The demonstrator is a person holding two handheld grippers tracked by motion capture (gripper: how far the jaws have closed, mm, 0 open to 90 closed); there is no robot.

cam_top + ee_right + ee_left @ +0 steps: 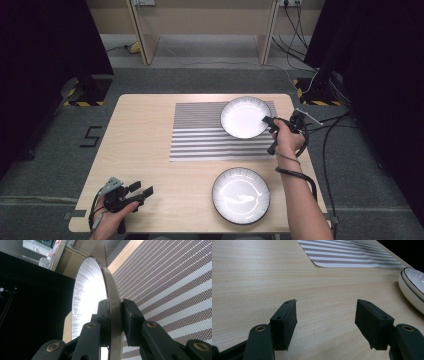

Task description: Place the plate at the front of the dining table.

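A white ribbed plate with a dark rim [245, 117] lies on the far right part of a striped placemat [200, 135]. My right gripper [268, 121] is shut on that plate's right edge; in the right gripper view the plate [90, 295] has its rim clamped between the two black jaws of the right gripper [116, 317]. A second, similar plate [241, 194] rests on the bare table near the front edge. My left gripper [141, 189] sits at the front left of the table, open and holding nothing; in the left gripper view the left gripper [325, 317] has only wood between its jaws.
The wooden table [145, 150] has bare wood left of the placemat. The near plate's edge [412, 287] shows at the right of the left gripper view. Cables [330, 130] trail off the table's right side; dark stands and curtains flank the table.
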